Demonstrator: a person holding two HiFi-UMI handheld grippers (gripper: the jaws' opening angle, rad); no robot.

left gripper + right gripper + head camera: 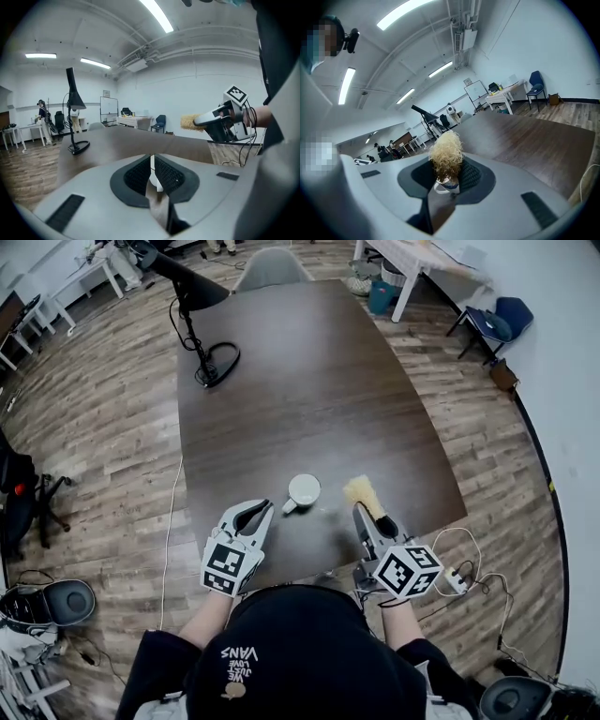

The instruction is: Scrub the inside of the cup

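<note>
A white cup (303, 491) stands on the dark wooden table (309, 381) near its front edge, handle turned toward me on the left. My left gripper (267, 506) reaches the handle from the left. In the left gripper view its jaws (152, 164) stand nearly together, with the white handle (152, 172) pinched between the pads. My right gripper (375, 519) is shut on a scrub brush with a straw-coloured fibre head (362, 491), held just right of the cup and outside it. The fibre head (446, 152) rises between the jaws of my right gripper (446, 174).
A black desk lamp (200, 329) stands on the table's far left. A grey chair (272, 266) is at the far end. Cables and a power strip (457, 579) lie on the floor to the right. A white table (422, 259) stands at the back right.
</note>
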